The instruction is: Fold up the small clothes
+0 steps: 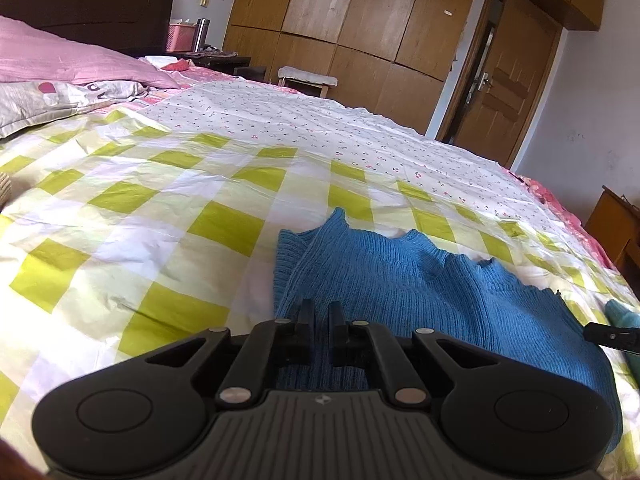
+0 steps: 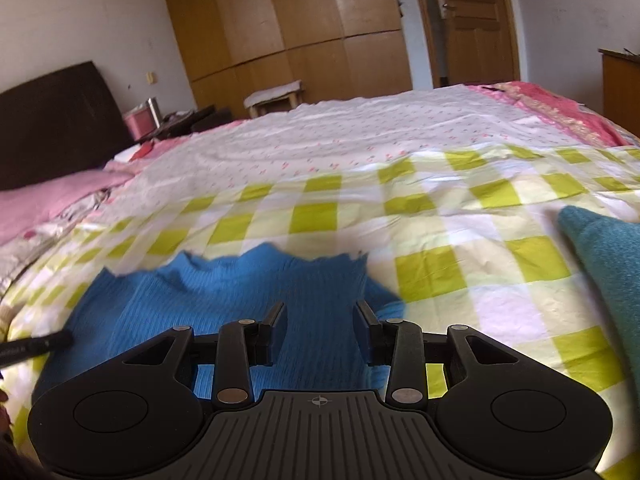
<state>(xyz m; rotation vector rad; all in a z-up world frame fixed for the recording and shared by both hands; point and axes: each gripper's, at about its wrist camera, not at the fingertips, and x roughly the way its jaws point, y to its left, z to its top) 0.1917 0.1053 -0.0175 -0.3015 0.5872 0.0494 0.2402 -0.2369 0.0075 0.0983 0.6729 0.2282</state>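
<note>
Left wrist view shows your left gripper [image 1: 322, 312] pinched shut on the near edge of the blue sweater [image 1: 400, 280], which spreads away and to the right across the checked bedsheet [image 1: 160, 200]. Your right gripper [image 2: 322, 316] hangs over its other end, jaws apart, holding nothing; the far hem lies straight ahead.

You're in a daylit bedroom: a bed [image 1: 160, 184] under a green-check sheet, a dark headboard [image 2: 56, 120], pink pillow [image 1: 72, 60], a wooden wardrobe [image 1: 352, 20] across the far wall, a wooden door [image 1: 504, 80], a small stool [image 2: 276, 96], and pale walls [image 2: 80, 20].
</note>
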